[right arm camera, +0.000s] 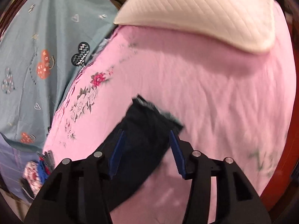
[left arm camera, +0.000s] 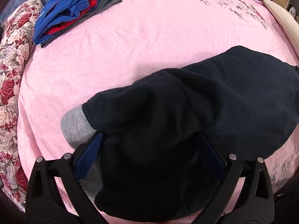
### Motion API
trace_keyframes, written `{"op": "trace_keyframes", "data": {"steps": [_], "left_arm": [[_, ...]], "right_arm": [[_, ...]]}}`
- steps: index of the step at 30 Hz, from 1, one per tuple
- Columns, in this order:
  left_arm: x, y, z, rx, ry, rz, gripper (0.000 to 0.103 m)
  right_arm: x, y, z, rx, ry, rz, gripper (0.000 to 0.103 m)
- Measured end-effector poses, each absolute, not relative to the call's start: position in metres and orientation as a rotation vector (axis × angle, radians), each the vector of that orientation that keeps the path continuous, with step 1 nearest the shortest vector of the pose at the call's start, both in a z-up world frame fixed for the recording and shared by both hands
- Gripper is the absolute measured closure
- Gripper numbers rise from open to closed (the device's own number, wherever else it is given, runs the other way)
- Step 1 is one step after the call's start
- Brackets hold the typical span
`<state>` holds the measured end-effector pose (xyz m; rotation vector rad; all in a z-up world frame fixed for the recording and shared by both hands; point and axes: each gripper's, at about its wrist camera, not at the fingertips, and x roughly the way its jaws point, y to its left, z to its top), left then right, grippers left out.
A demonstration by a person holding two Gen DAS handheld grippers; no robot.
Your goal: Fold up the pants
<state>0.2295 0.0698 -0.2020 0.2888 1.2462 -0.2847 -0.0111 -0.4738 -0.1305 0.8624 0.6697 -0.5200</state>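
Observation:
Dark navy pants (left arm camera: 196, 108) with grey ribbed cuffs (left arm camera: 74, 123) lie bunched on the pink bed sheet (left arm camera: 130, 37). My left gripper (left arm camera: 149, 140) stands open around the cuff end of the pants, with cloth heaped between its blue pads (left arm camera: 87, 155). In the right wrist view my right gripper (right arm camera: 147, 136) is open, with one end of the dark pants (right arm camera: 145, 127) lying between its blue pads (right arm camera: 117, 153). That view is blurred by motion.
A stack of folded blue, red and grey clothes (left arm camera: 74, 13) lies at the far left of the bed. A red floral quilt (left arm camera: 11, 74) runs along the left edge. A cream pillow (right arm camera: 205, 13) and a teal patterned cover (right arm camera: 37, 56) lie at the head.

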Motion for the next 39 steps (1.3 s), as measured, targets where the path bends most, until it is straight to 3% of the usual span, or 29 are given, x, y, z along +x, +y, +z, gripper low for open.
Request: {"op": "trace_keyframes", "data": {"steps": [11, 12, 13, 14, 16, 21, 26, 29, 34, 39], "left_arm": [[0.219, 0.069, -0.201, 0.267, 1.224, -0.206, 0.002], [0.219, 0.069, -0.201, 0.265, 1.221, -0.199, 0.002], [0.218, 0.068, -0.201, 0.262, 1.218, -0.193, 0.002], [0.217, 0.068, -0.201, 0.26, 1.214, -0.186, 0.002], [0.217, 0.067, -0.202, 0.253, 1.211, -0.177, 0.002], [0.217, 0.07, -0.202, 0.239, 1.214, -0.154, 0.002], [0.217, 0.068, -0.202, 0.244, 1.212, -0.145, 0.002], [0.217, 0.069, -0.189, 0.28, 1.216, -0.134, 0.002], [0.208, 0.039, -0.145, 0.293, 1.091, -0.255, 0.002], [0.209, -0.022, -0.155, 0.387, 1.05, -0.448, 0.002]], "right_arm": [[0.091, -0.491, -0.156, 0.358, 0.964, -0.446, 0.059], [0.096, -0.496, -0.164, 0.352, 0.998, -0.433, 0.062], [0.101, -0.499, -0.173, 0.339, 1.045, -0.4, 0.074], [0.103, -0.499, -0.179, 0.327, 1.08, -0.368, 0.094], [0.104, -0.495, -0.178, 0.253, 1.096, -0.349, 0.097], [0.094, -0.508, -0.143, 0.299, 0.924, -0.418, 0.099], [0.102, -0.519, -0.194, 0.263, 1.07, -0.496, 0.1], [0.084, -0.514, -0.168, 0.336, 0.972, -0.53, 0.098], [0.077, -0.451, -0.109, 0.335, 0.843, -0.301, 0.096], [0.106, -0.363, -0.117, 0.317, 0.926, 0.012, 0.096]]}}
